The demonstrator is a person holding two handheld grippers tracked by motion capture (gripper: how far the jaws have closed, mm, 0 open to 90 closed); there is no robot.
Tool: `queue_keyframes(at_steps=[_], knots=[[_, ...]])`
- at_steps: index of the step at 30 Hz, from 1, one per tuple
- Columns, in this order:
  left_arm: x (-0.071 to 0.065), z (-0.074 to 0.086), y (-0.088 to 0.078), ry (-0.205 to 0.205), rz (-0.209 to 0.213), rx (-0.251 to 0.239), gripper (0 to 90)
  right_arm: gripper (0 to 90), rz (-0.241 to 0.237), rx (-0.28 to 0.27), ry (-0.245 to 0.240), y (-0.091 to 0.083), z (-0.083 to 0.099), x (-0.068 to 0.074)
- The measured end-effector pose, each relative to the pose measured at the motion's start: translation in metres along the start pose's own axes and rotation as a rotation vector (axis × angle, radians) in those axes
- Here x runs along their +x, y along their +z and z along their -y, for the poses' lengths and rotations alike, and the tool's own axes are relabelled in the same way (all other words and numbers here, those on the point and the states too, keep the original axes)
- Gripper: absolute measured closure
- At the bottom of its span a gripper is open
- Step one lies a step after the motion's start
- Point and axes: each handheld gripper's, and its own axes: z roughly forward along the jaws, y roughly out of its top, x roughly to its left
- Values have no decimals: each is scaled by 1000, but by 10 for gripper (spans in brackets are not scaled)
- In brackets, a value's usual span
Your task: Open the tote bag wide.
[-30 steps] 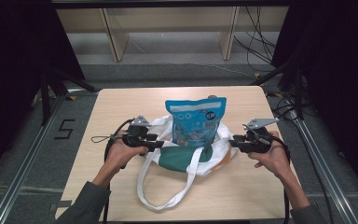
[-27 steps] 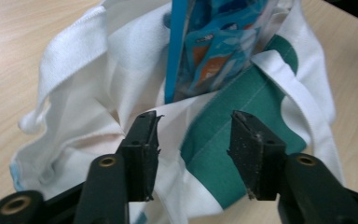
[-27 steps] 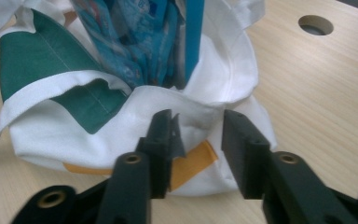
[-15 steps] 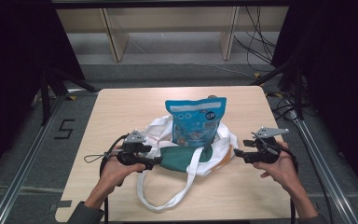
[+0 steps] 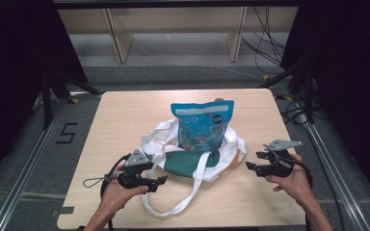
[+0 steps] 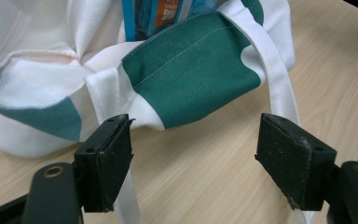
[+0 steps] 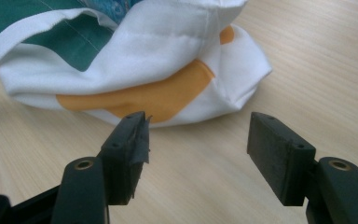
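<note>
A blue snack bag [image 5: 201, 124] stands upright inside a slumped white, green and orange tote bag [image 5: 192, 163] in the middle of the wooden table [image 5: 125, 115]. My left gripper [image 5: 161, 182] lies near the tote's left front, a little apart from the cloth. Its jaws have just been opening and stand wide over bare wood [image 6: 193, 158], with the green panel [image 6: 196, 70] just ahead and a white strap [image 6: 130, 200] running under one jaw. My right gripper [image 5: 250, 167] sits off the tote's right side. Its jaws have also just been opening, with nothing between them [image 7: 196, 149], facing the orange patch [image 7: 158, 100].
The tote's long white handle loop [image 5: 173, 207] trails toward the table's near edge between my hands. Metal rails [image 5: 24, 178] run along both sides of the table. Cables [image 5: 270, 53] lie on the floor beyond the far right corner, past a wooden shelf frame [image 5: 118, 38].
Both grippers were at the tote's edges; they have let go, opened wide and drawn back toward the near edge, the left one farther. The tote has slumped around the snack bag.
</note>
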Motion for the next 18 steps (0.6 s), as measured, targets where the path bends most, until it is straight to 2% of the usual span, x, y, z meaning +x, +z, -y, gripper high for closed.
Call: queue_keyframes(at_steps=[1,2,3,5,6,7,9,10,11,12,13,14,17,18], knots=[[0,0,0,0,0,0,255,386,0,0,0,0,0,0],[0,3,-1,15,4,0,255,385,20,-3,-2,0,2,-1],[0,5,-1,10,3,-6,247,383,10,-14,9,0,5,-1],[-2,9,-1,1,4,0,242,382,20,5,5,-2,6,-1],[-4,11,-1,-10,6,1,242,380,20,-19,-12,-1,8,-2],[-4,13,-2,6,9,4,242,379,25,-5,6,-2,9,-1],[-6,16,-3,20,-6,-9,238,377,21,4,13,-4,12,1],[-6,20,-4,10,-14,-15,235,376,0,-8,24,-5,16,2],[-6,20,-4,10,-14,-15,234,376,0,-8,24,-5,16,2],[-7,25,-5,-8,-14,-13,234,375,25,-12,26,-5,22,3],[-7,25,-5,-8,-14,-13,232,374,28,-9,13,-5,25,3],[-9,30,-4,-7,-26,-19,231,372,28,2,12,-6,28,4],[-10,35,-6,-8,-25,-6,226,363,23,11,14,-5,35,6],[-12,39,-7,-18,-32,-15,224,362,13,31,37,-6,42,10]])
